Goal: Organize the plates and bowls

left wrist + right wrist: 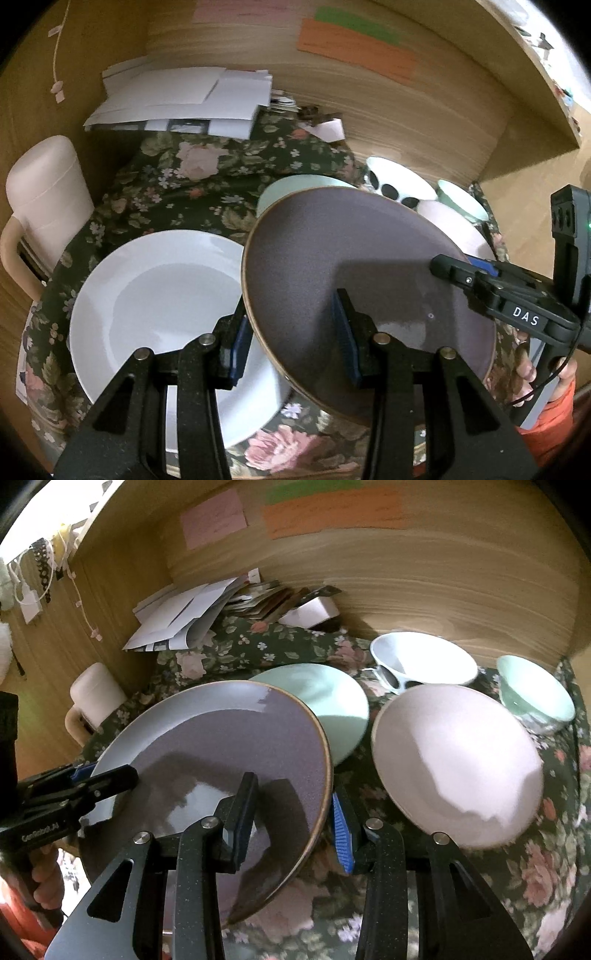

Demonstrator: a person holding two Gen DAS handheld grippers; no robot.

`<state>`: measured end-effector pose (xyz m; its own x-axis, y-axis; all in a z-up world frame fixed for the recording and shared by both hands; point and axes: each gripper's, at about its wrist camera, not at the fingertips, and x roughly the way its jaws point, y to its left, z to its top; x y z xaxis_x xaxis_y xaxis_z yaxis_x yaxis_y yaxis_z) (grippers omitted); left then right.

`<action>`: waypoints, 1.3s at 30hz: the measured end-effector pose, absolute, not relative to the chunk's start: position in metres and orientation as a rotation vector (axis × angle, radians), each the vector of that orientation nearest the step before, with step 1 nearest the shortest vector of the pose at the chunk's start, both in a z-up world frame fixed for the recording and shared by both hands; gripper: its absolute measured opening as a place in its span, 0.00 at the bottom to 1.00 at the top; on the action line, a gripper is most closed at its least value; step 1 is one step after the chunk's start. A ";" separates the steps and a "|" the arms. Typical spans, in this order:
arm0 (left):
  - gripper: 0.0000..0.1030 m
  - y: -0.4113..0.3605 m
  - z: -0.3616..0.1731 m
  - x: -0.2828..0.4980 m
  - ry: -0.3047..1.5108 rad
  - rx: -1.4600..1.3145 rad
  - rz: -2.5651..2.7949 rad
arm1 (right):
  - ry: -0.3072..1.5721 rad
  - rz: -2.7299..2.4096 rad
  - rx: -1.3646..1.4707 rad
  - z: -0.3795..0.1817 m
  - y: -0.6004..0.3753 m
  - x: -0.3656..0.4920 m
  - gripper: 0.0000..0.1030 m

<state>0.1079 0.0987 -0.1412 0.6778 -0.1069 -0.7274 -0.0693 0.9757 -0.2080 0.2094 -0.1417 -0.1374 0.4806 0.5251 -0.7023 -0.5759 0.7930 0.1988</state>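
Observation:
A grey-purple plate [332,266] with a brown rim is held tilted above the floral cloth, partly over a white plate [155,310]. My left gripper [295,343] straddles its left rim, one finger under and one on top. My right gripper [295,812] straddles its right rim [321,775] the same way, and also shows in the left wrist view [465,275]. The jaws look wide; I cannot tell whether they pinch. A mint plate [325,701], a pink bowl [454,764], a white spotted bowl [424,661] and a mint bowl [535,690] lie behind.
A pink lidded jug [48,206] stands at the left. A pile of white papers [177,99] lies at the back. Wooden walls [406,583] close in the back and left. The floral cloth [498,878] shows at the front right.

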 end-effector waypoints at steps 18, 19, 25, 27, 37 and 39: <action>0.41 0.050 -0.154 0.101 0.871 -0.183 -0.123 | 0.867 0.577 -0.039 -0.154 -0.196 0.185 0.33; 0.41 0.047 -0.155 0.101 0.876 -0.182 -0.128 | 0.870 0.574 -0.037 -0.155 -0.197 0.184 0.33; 0.41 0.037 -0.166 0.103 0.909 -0.174 -0.152 | 0.890 0.559 -0.009 -0.162 -0.210 0.178 0.33; 0.41 0.035 -0.170 0.103 0.920 -0.177 -0.159 | 0.895 0.555 -0.004 -0.164 -0.213 0.177 0.33; 0.41 0.029 -0.181 0.101 0.944 -0.182 -0.162 | 0.907 0.553 0.010 -0.170 -0.216 0.173 0.33; 0.41 0.030 -0.182 0.100 0.944 -0.180 -0.160 | 0.911 0.556 0.012 -0.172 -0.215 0.174 0.33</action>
